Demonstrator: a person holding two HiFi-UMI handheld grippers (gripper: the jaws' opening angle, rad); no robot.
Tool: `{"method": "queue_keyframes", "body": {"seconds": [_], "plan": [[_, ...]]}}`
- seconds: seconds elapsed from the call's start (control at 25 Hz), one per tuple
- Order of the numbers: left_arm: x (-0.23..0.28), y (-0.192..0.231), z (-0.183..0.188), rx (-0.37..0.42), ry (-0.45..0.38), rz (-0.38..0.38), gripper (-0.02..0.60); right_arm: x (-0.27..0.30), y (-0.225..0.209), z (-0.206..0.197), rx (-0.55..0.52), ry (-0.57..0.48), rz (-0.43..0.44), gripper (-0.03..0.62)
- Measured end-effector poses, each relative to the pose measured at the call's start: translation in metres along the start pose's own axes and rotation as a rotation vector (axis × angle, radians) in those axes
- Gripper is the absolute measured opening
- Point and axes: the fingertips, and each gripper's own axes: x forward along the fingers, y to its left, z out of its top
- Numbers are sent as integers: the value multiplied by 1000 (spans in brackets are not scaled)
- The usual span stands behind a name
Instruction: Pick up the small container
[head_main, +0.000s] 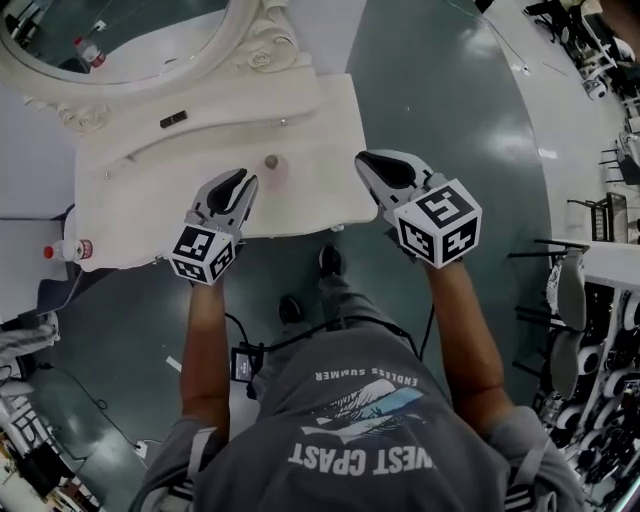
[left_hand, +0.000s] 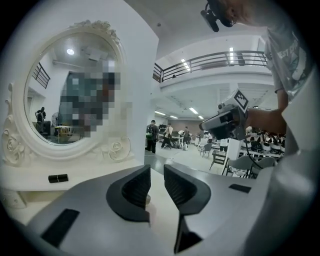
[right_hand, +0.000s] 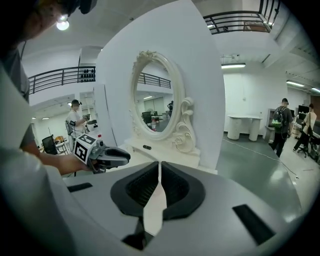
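The small container (head_main: 271, 161) is a little round, dull-coloured thing on the white vanity table (head_main: 310, 120). My left gripper (head_main: 240, 180) hovers over the table's front part, its tips just short of the container and to its left. In the left gripper view the jaws (left_hand: 156, 172) stand a narrow gap apart with nothing pressed between them, and the container (left_hand: 147, 199) peeks out low behind the left jaw. My right gripper (head_main: 374, 162) hangs at the table's right front corner. Its jaws (right_hand: 159, 167) are together and hold nothing.
An oval mirror (head_main: 130, 40) in an ornate white frame stands at the table's back. A small black bar (head_main: 173, 120) lies on the raised ledge below it. A bottle with a red cap (head_main: 68, 249) lies left of the table. People and chairs stand far off across the hall.
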Motion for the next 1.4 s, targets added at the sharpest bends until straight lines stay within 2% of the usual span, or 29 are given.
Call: {"method": "queue_keyframes", "body": {"seconds": [0.6, 0.96, 1.12, 1.16, 1.32, 1.4], "plan": [[76, 15, -69, -2, 70, 3, 252, 12, -37, -41, 58, 93, -10, 32], [104, 24, -101, -31, 93, 49, 255, 18, -51, -62, 96, 141, -15, 32], [121, 26, -105, 3, 101, 68, 253, 17, -60, -67, 106, 148, -25, 32], [122, 26, -107, 15, 110, 76, 246, 16, -60, -70, 113, 154, -23, 32], [125, 25, -111, 78, 105, 91, 148, 18, -59, -76, 130, 166, -17, 32], [126, 25, -111, 98, 105, 96, 141, 19, -57, -76, 131, 164, -15, 32]]}}
